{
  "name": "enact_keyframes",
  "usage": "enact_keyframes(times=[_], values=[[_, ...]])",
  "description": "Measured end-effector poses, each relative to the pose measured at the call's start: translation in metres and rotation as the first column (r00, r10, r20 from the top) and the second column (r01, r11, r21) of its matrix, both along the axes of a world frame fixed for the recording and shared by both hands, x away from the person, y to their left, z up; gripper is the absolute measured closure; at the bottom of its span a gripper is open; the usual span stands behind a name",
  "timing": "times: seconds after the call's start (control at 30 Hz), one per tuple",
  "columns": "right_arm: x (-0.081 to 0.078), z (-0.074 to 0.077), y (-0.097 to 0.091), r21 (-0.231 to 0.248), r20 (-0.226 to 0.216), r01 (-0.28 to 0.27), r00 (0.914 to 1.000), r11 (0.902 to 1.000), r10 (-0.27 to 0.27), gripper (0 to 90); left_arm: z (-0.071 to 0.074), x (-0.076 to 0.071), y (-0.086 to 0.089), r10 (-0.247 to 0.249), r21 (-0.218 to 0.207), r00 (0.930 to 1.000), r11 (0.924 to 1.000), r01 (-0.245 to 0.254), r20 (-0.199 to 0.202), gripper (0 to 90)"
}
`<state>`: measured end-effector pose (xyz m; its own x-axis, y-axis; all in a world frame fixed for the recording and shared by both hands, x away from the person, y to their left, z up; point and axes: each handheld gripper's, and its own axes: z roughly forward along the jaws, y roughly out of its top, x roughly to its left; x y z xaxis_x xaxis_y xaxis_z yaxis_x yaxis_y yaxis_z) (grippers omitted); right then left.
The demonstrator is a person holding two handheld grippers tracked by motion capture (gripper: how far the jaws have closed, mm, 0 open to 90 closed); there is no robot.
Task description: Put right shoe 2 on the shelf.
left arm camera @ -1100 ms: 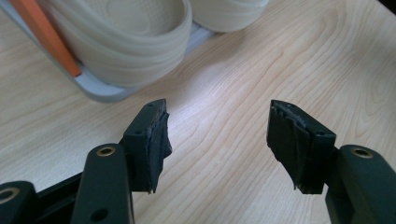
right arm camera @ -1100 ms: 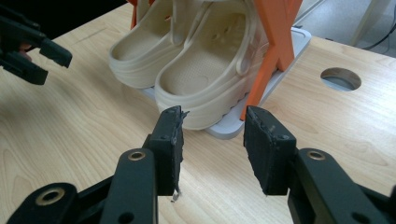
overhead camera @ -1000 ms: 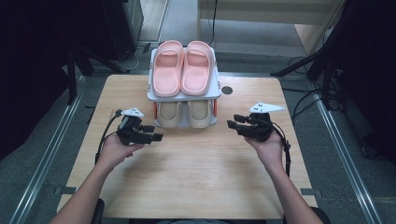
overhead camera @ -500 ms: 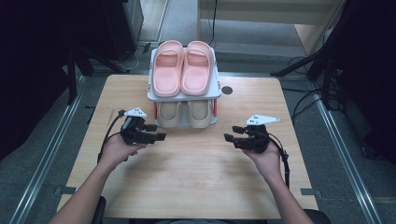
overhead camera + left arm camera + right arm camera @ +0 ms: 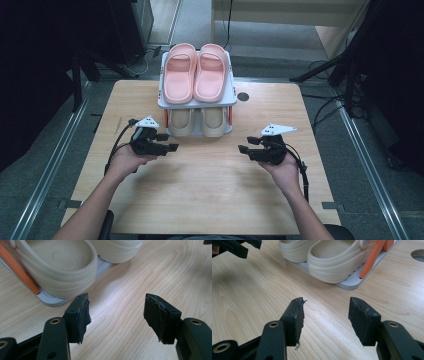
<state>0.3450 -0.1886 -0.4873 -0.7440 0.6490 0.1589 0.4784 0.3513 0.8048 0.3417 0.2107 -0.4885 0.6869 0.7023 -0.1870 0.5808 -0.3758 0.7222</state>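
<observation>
- Nearby, the beige clogs (image 5: 202, 120) sat on the rack's (image 5: 197, 101) lower tier by the tabletop's (image 5: 210, 190) far edge.
- Left hand-held gripper (image 5: 172, 148) gaped, empty.
- Right hand-held gripper (image 5: 242, 149), just opened, held nothing.

matt wood table (image 5: 200, 190), rubbery clogs (image 5: 337, 262)

Right gripper (image 5: 325, 312) seen with jaws spread wide and nothing held between them, having just been opening, above pale wooden surface (image 5: 249, 295), beige clogs (image 5: 337, 261) set on grey rack base (image 5: 359, 277) beyond, orange post (image 5: 373, 256) beside them, left gripper (image 5: 234, 247) at top left.
</observation>
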Motion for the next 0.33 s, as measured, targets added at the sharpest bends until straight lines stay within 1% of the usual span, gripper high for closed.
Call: enact_keyframes(times=[0.03,0.13,0.23,0.33], values=[[-0.0001,0.0001,0.0002,-0.002,0.000,0.000,1.0000,1.0000,0.000,46.8,-0.0001,-0.0001,-0.0002,-0.006,0.006,1.0000,1.0000,0.006,-0.002,37.2],[-0.0003,0.0000,0.0014,-0.014,0.002,-0.003,1.0000,0.9999,0.003,46.8,-0.0007,-0.0006,-0.0011,-0.009,0.023,0.9999,0.9997,0.008,0.014,37.1],[-0.0001,-0.0014,0.0035,-0.035,0.001,-0.011,0.9999,0.9993,0.011,46.9,-0.0009,-0.0008,-0.0011,-0.007,0.021,0.9997,0.9998,0.007,0.022,37.0],[0.0000,-0.0022,0.0054,-0.036,-0.001,-0.014,0.9999,0.9992,0.014,46.9,-0.0009,-0.0005,-0.0006,-0.007,0.021,0.9997,0.9998,0.006,0.021,36.7]])
